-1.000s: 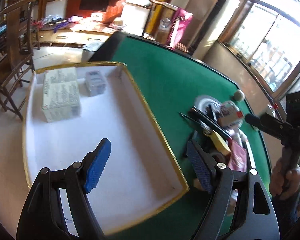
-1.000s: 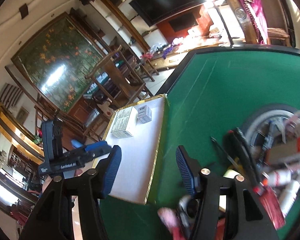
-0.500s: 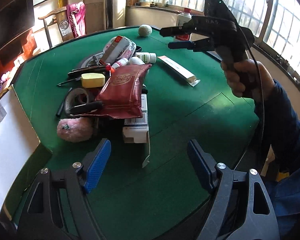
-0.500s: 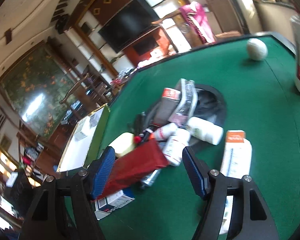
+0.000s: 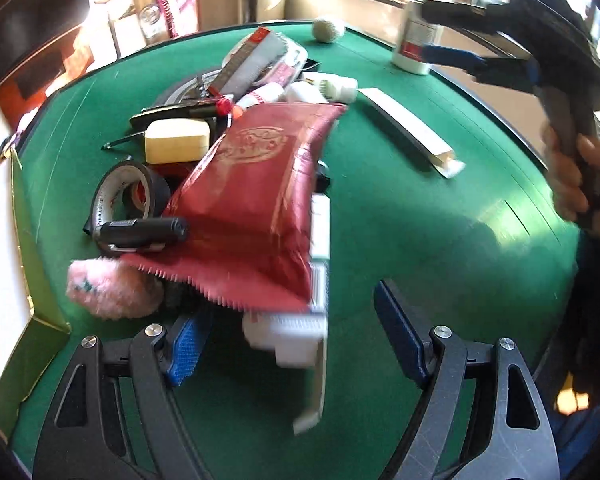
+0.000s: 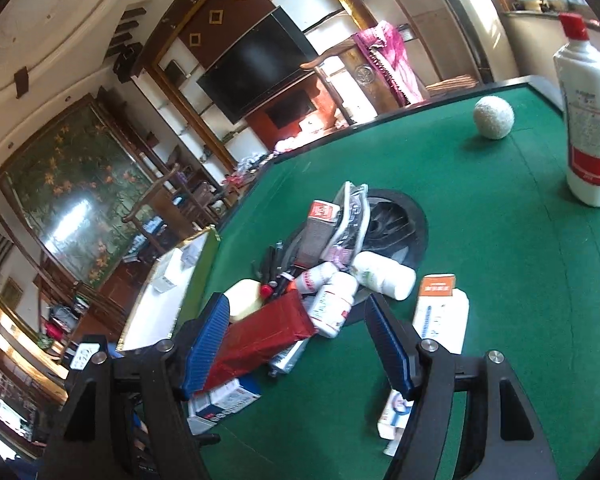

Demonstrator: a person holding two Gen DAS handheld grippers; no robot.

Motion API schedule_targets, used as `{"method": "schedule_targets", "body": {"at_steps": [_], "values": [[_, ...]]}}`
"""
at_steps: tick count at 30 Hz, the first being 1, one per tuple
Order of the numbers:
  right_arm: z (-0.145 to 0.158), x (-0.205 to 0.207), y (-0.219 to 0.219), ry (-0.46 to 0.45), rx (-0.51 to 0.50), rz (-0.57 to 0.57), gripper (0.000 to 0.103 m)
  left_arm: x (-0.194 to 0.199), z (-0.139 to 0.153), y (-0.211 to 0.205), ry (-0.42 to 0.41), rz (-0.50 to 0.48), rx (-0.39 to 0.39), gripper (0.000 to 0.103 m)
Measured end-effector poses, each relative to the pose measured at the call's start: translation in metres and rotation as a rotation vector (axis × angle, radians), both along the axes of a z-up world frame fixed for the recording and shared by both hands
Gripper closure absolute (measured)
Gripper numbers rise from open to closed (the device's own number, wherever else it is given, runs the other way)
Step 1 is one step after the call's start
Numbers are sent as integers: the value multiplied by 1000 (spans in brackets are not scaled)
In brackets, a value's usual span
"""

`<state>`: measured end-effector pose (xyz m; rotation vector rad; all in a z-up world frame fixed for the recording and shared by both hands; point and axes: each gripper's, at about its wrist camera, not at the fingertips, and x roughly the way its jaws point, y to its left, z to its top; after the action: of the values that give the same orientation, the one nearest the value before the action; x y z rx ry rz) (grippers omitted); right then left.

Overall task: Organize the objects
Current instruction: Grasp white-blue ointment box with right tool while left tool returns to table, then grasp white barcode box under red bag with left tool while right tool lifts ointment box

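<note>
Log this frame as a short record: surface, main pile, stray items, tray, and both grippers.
surface: green felt table
pile: red foil pouch on top of white boxes; black tape roll, yellow sponge, pink fluffy item, white pill bottles
stray items: grey ball, tall white bottle, long flat box
tray: white, gold-edged, at the table edge, two boxes inside
left gripper: open, over the pile's near end, holding nothing
right gripper: jaws just opening, nothing gripped
</note>
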<state>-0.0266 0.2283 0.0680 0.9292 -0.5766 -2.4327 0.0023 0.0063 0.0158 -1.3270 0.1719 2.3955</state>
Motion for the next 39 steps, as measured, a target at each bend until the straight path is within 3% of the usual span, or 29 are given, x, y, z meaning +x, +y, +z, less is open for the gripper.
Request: {"method": "schedule_targets", "body": {"at_steps": [4, 6, 7, 8, 11, 15, 20, 21, 22, 23, 24, 31, 39], "values": [[-8, -2, 8, -28, 46, -37, 28, -10, -8, 11, -12, 24, -5, 27], [-16, -5, 11, -70, 71, -53, 27, -10, -10, 15, 30, 49, -43, 45], [-20, -8, 10, -91, 96, -54, 27, -9, -9, 15, 55, 64, -47, 68], [-25, -11, 9, -111, 132, -62, 27, -10, -9, 15, 48, 59, -25, 70], [-41, -19, 3, -184, 250, -99, 27, -9, -9, 9, 39, 63, 14, 70], [-60, -26, -9, -214, 342, -81, 27, -7, -8, 3, 27, 64, 49, 70], [-72, -27, -19, -202, 512, -106, 27, -6, -9, 11, 41, 57, -1, 69], [-72, -26, -20, -198, 531, -100, 31, -3, -8, 11, 43, 56, -9, 69], [-73, -24, -21, -191, 565, -100, 46, -3, -8, 12, 45, 55, -15, 69], [-73, -22, -23, -178, 612, -101, 55, -3, -8, 12, 47, 55, -21, 69], [-72, -20, -24, -169, 630, -96, 58, -3, -8, 11, 48, 55, -26, 69], [-69, -13, -17, -151, 625, -96, 77, -2, -9, 11, 50, 63, -32, 69], [-70, -12, -19, -134, 628, -100, 76, -1, -9, 12, 53, 69, -43, 66]]}}
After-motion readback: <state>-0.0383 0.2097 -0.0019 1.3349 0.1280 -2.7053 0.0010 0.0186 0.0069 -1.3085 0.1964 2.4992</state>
